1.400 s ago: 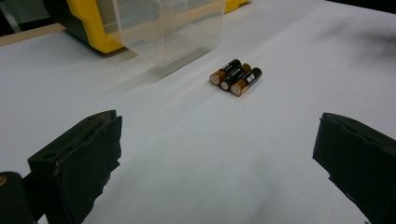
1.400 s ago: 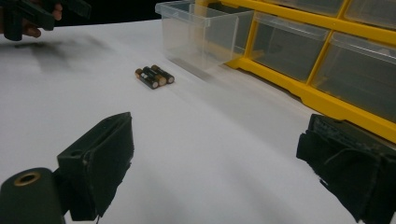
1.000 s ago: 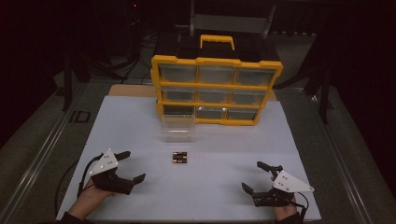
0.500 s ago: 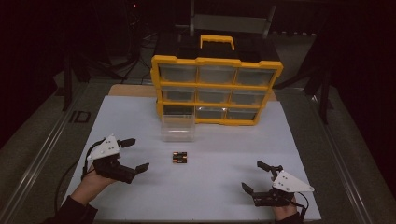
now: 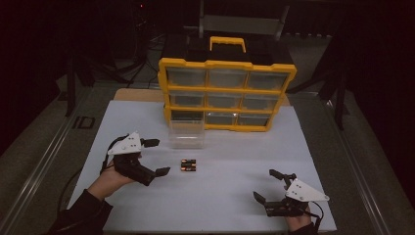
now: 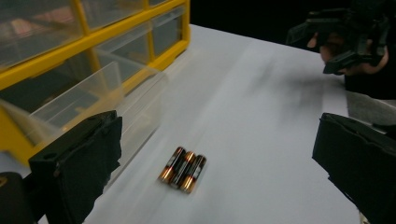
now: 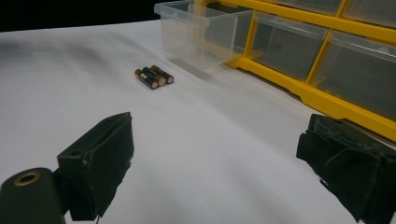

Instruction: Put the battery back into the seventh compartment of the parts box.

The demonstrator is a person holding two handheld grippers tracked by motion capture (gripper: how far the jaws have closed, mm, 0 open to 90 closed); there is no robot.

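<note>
High view showed the left gripper [image 5: 155,156] farther forward than a second before, risen off the near table edge and now just left of the batteries [image 5: 188,165], its jaws spread wide and empty. Three batteries lay side by side on the white table [image 5: 235,196], just in front of the pulled-out clear drawer [image 5: 186,134] of the yellow organizer [image 5: 227,93]; they had not shifted. The right gripper [image 5: 268,185] had stayed at the near right corner, well apart from the batteries, jaws likewise wide and holding nothing.
</note>
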